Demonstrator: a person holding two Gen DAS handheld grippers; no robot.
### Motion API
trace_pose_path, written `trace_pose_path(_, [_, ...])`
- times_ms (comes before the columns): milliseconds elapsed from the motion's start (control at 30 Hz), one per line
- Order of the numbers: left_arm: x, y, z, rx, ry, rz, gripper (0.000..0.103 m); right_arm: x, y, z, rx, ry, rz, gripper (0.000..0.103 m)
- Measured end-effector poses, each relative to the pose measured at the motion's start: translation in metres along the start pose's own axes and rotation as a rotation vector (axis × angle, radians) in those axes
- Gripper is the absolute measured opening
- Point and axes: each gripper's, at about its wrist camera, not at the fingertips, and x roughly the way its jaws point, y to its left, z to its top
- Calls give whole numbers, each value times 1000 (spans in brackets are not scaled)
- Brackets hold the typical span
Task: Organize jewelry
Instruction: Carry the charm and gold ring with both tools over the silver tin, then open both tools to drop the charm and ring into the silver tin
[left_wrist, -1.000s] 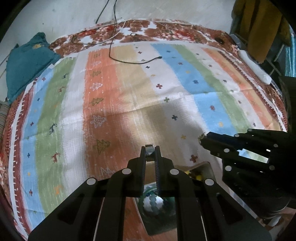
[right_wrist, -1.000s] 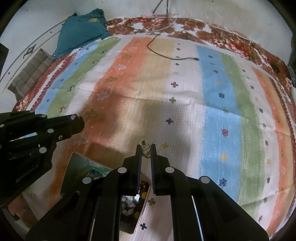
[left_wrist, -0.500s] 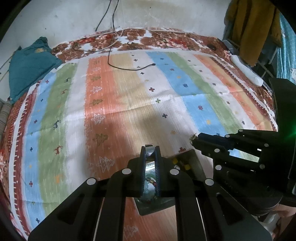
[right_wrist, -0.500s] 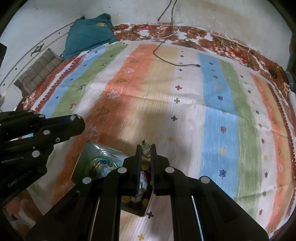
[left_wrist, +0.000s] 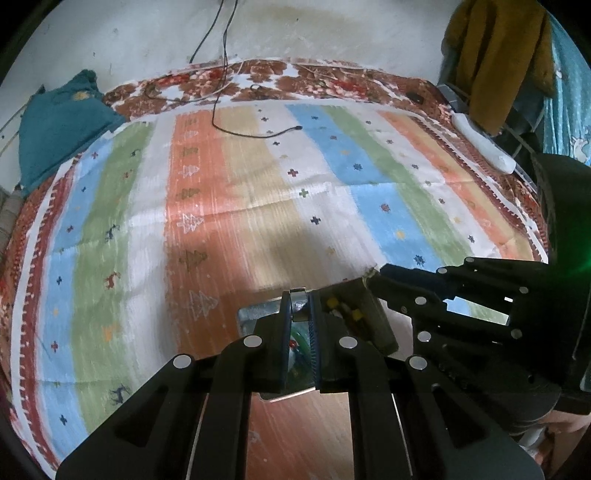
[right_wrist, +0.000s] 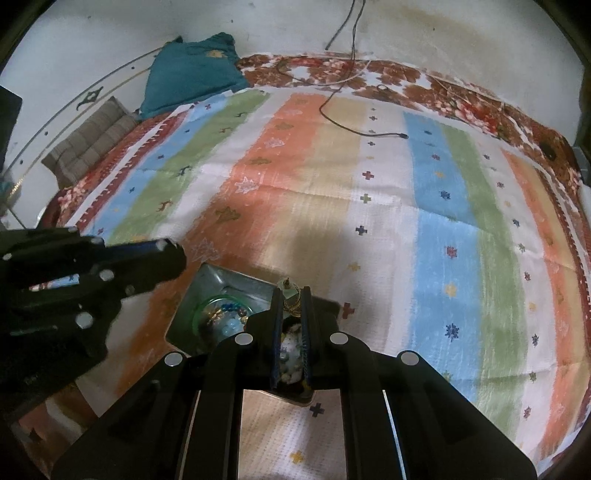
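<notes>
A metal tray (right_wrist: 218, 275) with compartments lies on the striped cloth, under both grippers. One compartment holds a green glass dish (right_wrist: 199, 314) of mixed beads (right_wrist: 226, 322); another holds yellow and white beads (left_wrist: 349, 312). My left gripper (left_wrist: 298, 304) is shut on a small silvery piece (left_wrist: 297, 295) above the tray (left_wrist: 255, 314). My right gripper (right_wrist: 291, 295) is shut on a small gold-coloured earring (right_wrist: 286, 286) over the tray's right part. Each gripper shows in the other's view, the right gripper (left_wrist: 373, 275) on the right and the left gripper (right_wrist: 177, 254) on the left.
The striped cloth (left_wrist: 258, 184) covers a floral bedspread (right_wrist: 406, 79). A black cable (left_wrist: 258, 134) trails from the wall onto it. A teal cushion (right_wrist: 188, 74) and a checked cushion (right_wrist: 88, 140) lie at the far left, a white power strip (left_wrist: 484, 146) and hanging clothes (left_wrist: 495, 55) at the far right.
Both grippers have drawn back together over the cloth, still shut on their pieces. The tray, half hidden under the fingers before, now shows more fully ahead of them.
</notes>
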Motion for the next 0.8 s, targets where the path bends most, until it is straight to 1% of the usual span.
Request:
trace_pose_path(67, [0,0,0,-5,-3,9,11,3,0,0,-1,9,-2,13])
trace_pose_path(100, [-1,2,0,-11,-5,16,12,3,0,-1,-1,9,-5,22])
trace_pose_path(133, [-1,4,1,-24,-6,19,15,3,0,-1,-1,9,-8,33])
trace_pose_path(167, [-1,6,1,-35,-7,18,16,2,0,-2,-1,8,-10,35])
trace_pose_path(200, [-2,8,1,-44,-7,16,19,1,0,-2,2,8,-10,35])
trace_pose_path(300, [-5,11,1,-54,-13,22,22,-2,-3,-5,16,6,-10,35])
trace_pose_path(467, [-13,12,-4,-61,-25,16,32,-12,-4,-11,24,-9,-25,35])
trace_pose_path(500, [-14,11,-6,-60,-27,13,36,-16,-4,-12,29,-15,-21,35])
trace_pose_path(667, [-23,10,-14,-56,-40,10,44,-29,-6,-18,35,-46,-32,40])
trace_pose_path(733, [-25,9,-17,-53,-43,7,50,-34,-7,-21,48,-45,-15,41])
trace_pose_path(800, [-27,8,-19,-50,-47,16,54,-37,-8,-23,55,-49,-9,42])
